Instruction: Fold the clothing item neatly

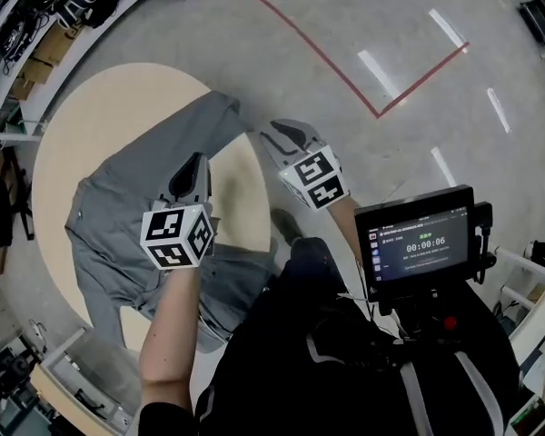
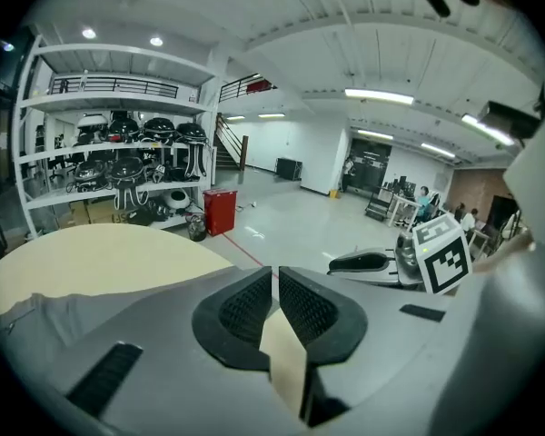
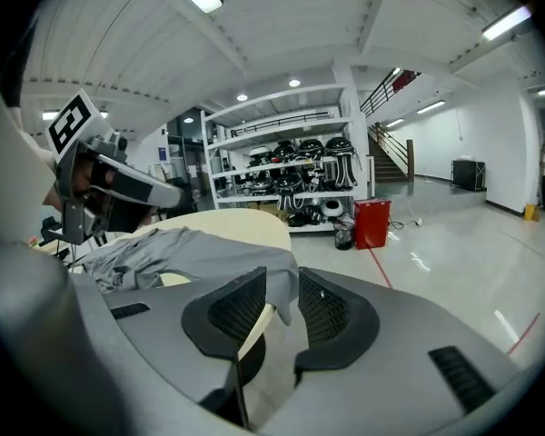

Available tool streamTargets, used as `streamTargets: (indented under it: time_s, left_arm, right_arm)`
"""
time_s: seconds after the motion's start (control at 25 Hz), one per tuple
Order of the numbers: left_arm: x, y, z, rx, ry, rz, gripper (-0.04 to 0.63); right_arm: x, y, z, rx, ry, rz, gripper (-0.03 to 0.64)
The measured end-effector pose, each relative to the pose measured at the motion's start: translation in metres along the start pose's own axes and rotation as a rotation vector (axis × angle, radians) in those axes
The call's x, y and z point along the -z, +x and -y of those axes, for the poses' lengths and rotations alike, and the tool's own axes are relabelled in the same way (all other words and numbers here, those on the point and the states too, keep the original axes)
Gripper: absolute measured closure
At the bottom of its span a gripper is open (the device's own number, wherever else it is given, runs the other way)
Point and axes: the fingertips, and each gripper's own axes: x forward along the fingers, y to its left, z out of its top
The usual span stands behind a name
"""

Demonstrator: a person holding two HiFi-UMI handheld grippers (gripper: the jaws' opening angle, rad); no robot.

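Note:
A grey garment (image 1: 136,198) lies rumpled across a round beige table (image 1: 91,116), one long end reaching the table's far right edge. My left gripper (image 1: 195,163) hovers over the garment's middle. In the left gripper view its jaws (image 2: 275,284) are shut with nothing in them. My right gripper (image 1: 277,134) is at the table's right edge, beside that long end. In the right gripper view it (image 3: 282,302) stands partly open. The garment's hanging corner (image 3: 277,280) shows in the gap, and the pads do not press on it. Whether the corner is between them I cannot tell.
A screen unit (image 1: 418,243) hangs at the person's chest, low right. Red tape (image 1: 327,62) marks the concrete floor beyond the table. White shelves with black gear (image 2: 127,166) and a red bin (image 2: 220,209) stand behind the table. More shelving (image 1: 18,25) runs along the left.

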Motion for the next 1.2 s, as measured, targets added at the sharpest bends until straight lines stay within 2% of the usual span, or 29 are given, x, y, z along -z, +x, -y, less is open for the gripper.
streamTargets:
  time_s: [0.24, 0.32, 0.36, 0.48, 0.68, 1.04, 1.08, 1.12, 1.2]
  left_arm:
    - [0.026, 0.03, -0.012, -0.015, 0.03, -0.098, 0.592]
    - [0.039, 0.039, -0.024, -0.029, 0.036, -0.128, 0.592]
    - [0.046, 0.044, -0.033, -0.04, 0.032, -0.143, 0.592]
    - [0.058, 0.057, -0.049, -0.046, 0.007, -0.177, 0.523]
    - [0.068, 0.064, -0.031, -0.024, 0.029, -0.219, 0.522]
    - [0.07, 0.055, -0.027, -0.029, 0.034, -0.23, 0.522]
    - [0.069, 0.054, -0.027, -0.03, 0.035, -0.228, 0.522]
    - [0.068, 0.053, -0.027, -0.031, 0.033, -0.226, 0.522]
    - [0.067, 0.051, -0.028, -0.038, 0.028, -0.221, 0.522]
  right_arm:
    - [0.05, 0.028, 0.014, -0.009, 0.038, -0.082, 0.503]
    - [0.069, 0.045, 0.009, -0.028, 0.02, -0.108, 0.495]
    - [0.078, 0.058, 0.002, -0.046, -0.003, -0.123, 0.492]
    - [0.094, 0.086, -0.015, -0.095, -0.098, -0.175, 0.482]
    - [0.113, 0.087, -0.025, -0.147, -0.222, -0.226, 0.479]
    - [0.105, 0.089, -0.023, -0.117, -0.383, -0.189, 0.482]
    - [0.103, 0.088, -0.022, -0.113, -0.39, -0.182, 0.49]
    - [0.102, 0.087, -0.02, -0.108, -0.394, -0.175, 0.584]
    - [0.098, 0.087, -0.018, -0.106, -0.392, -0.164, 0.586]
